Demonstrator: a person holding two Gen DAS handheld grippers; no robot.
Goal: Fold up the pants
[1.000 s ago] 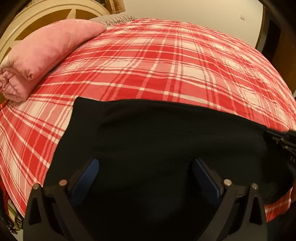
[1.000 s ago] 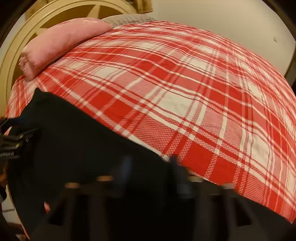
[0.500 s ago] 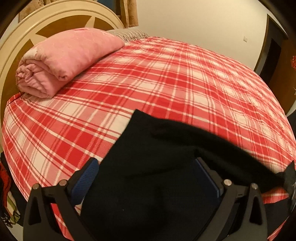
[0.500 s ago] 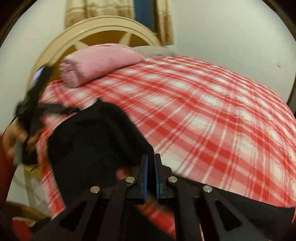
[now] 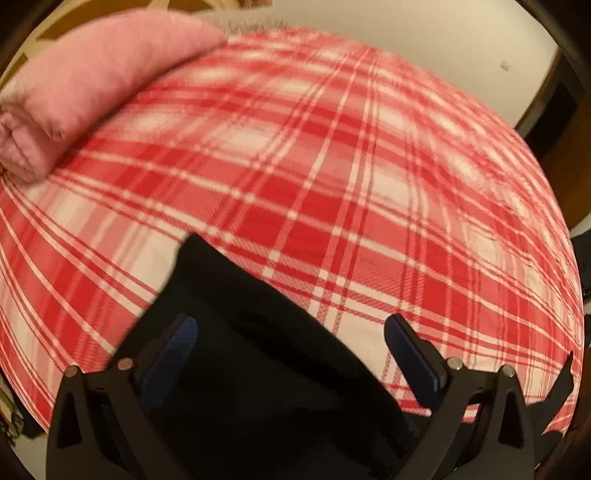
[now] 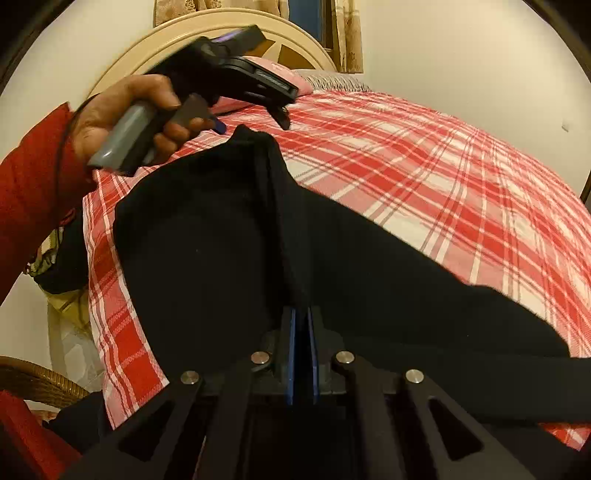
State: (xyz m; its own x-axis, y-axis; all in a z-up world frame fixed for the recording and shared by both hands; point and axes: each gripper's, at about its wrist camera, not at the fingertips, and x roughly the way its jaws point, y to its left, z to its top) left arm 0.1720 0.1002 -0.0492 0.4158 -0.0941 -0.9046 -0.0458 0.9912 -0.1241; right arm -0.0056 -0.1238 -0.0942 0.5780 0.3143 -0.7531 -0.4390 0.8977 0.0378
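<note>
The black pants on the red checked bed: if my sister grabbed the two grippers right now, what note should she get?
Left gripper: open, holding nothing, hovering over the near-left part of the black fabric pants.
Right gripper: shut on a fold of the pants, pulling a ridge of cloth up toward itself.
The pants lie bunched on the near edge of the red-and-white plaid bedspread. A rolled pink blanket sits at the far left by the cream wooden headboard.
Done: one pinch taken, cloth partly gathered.
Left: no neat fold shows yet. Probably grip with the left, lay flat, then fold.
</note>
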